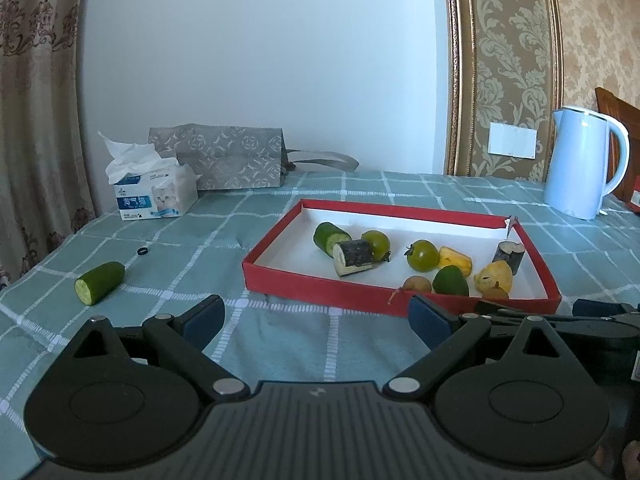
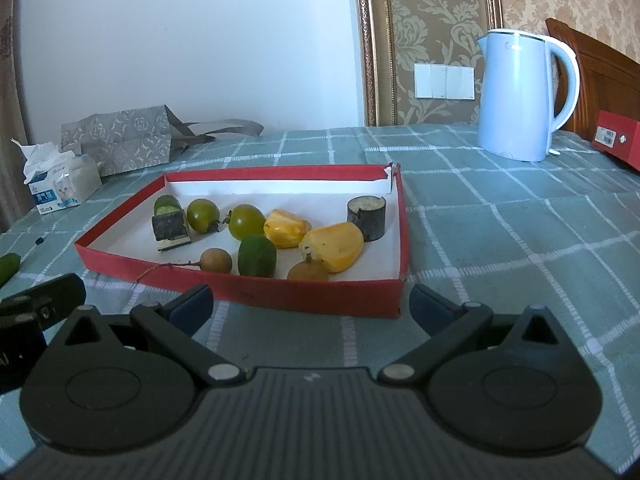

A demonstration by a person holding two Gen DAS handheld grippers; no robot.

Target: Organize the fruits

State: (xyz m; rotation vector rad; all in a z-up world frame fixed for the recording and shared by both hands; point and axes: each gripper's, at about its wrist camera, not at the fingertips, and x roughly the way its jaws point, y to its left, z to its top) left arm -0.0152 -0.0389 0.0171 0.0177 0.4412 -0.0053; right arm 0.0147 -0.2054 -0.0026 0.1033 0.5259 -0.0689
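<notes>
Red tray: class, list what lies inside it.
In the red tray: two green tomatoes, cucumber pieces, two yellow fruits, two brown fruits, two dark chunks. Anything beneath them is hidden.

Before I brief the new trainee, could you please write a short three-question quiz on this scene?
1. True or false: the cut green cucumber piece on the checked tablecloth lies outside the shallow red cardboard box.
2. How many small round brown fruits lie in the box?
3. Which stands upright near the box's far right corner? A) dark cylindrical chunk B) yellow fruit piece C) green tomato

Key: 1 true. 2 two. 3 A. Both the left claw and the right claw are open and empty.
</notes>
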